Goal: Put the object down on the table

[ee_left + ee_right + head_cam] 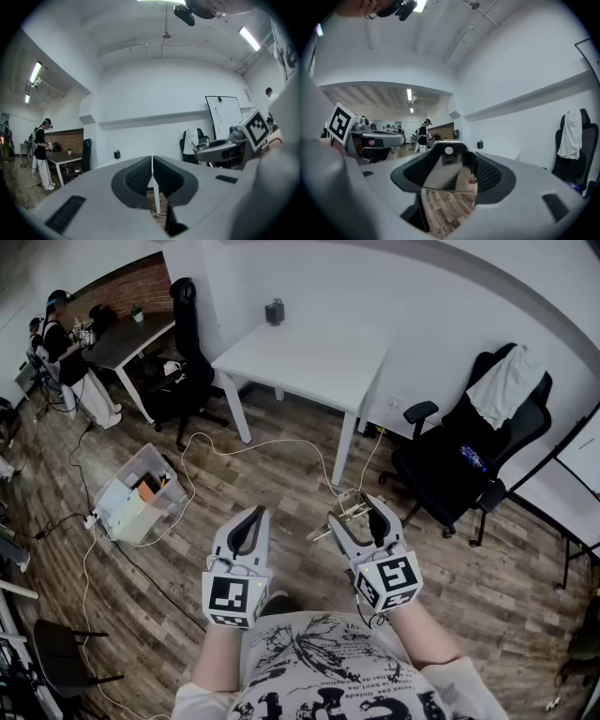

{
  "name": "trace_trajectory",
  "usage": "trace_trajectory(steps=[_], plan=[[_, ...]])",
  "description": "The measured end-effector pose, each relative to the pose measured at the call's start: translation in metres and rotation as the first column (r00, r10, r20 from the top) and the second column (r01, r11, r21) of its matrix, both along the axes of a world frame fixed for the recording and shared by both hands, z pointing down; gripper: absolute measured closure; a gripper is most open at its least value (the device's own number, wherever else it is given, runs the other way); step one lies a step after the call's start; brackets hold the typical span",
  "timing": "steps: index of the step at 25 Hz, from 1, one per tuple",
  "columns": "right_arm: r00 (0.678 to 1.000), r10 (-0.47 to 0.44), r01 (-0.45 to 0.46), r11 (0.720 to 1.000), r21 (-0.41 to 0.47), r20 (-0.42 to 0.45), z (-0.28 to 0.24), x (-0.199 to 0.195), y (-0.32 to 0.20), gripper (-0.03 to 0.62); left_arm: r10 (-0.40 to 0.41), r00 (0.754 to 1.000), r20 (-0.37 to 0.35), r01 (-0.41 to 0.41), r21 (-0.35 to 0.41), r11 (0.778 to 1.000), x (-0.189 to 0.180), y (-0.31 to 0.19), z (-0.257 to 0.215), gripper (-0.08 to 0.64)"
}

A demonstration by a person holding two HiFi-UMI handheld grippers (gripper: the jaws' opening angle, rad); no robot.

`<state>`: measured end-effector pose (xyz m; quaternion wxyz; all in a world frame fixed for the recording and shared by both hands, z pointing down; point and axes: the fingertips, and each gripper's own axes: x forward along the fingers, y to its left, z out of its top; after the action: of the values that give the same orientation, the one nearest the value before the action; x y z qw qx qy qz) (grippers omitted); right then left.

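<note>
**Object held in the air, well short of the table**

Both forearms reach forward from the torso, and the two grippers sit side by side at about waist height, marker cubes nearest the body and jaws pointing far. The left gripper point(251, 519) leans slightly to the right. Its own view point(152, 161) shows the ribbed pads pressed together with nothing between them. The right gripper point(359, 515) leans slightly to the left, so the two tips converge a little. Its jaws stand wide and are clamped on the object point(339, 509), which fills the gap between the pads point(490, 176).

The object point(443, 176) is a flat, pale, metal-looking piece with a round hole at its far end and a thin wire across its near part. From the gripper's own view its long axis runs along the jaws, hole end far. From the head view part of it juts out on the left of the jaws, slanting from near-left to far-right. Its exact tilt cannot be read.

It hangs above the wooden floor point(281, 474), just in front of the person. The white table point(309, 362) stands well apart on the far side.
</note>
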<state>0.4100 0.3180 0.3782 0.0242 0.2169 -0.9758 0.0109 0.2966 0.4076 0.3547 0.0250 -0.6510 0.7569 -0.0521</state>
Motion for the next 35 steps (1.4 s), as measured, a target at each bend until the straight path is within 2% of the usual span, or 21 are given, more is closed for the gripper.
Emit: trace_trajectory(steps=[14,21,27,35], plan=[[1.0,0.021,-0.021,0.999,-0.035,-0.003,0.009,-0.004,-0.03,0.313,0.003,0.999,-0.035,-0.003,0.001,1.0,-0.007,-0.024,0.005,0.548],[1.0,0.006,-0.007,0.999,-0.047,-0.02,0.019,-0.035,-0.049,0.313,-0.016,0.998,-0.066,0.015,-0.015,1.0,-0.038,-0.043,0.019,0.548],[0.999,0.015,-0.018,0.997,-0.075,-0.036,0.031,-0.1,-0.081,0.313,0.006,0.998,-0.064,-0.008,-0.031,0.999,-0.102,-0.077,0.03,0.548],[0.993,0.107,-0.111,0.99,-0.087,-0.048,0.027,-0.223,-0.14,0.313,0.077,0.995,-0.07,-0.08,-0.041,0.996,-0.239,-0.145,0.019,0.548]])
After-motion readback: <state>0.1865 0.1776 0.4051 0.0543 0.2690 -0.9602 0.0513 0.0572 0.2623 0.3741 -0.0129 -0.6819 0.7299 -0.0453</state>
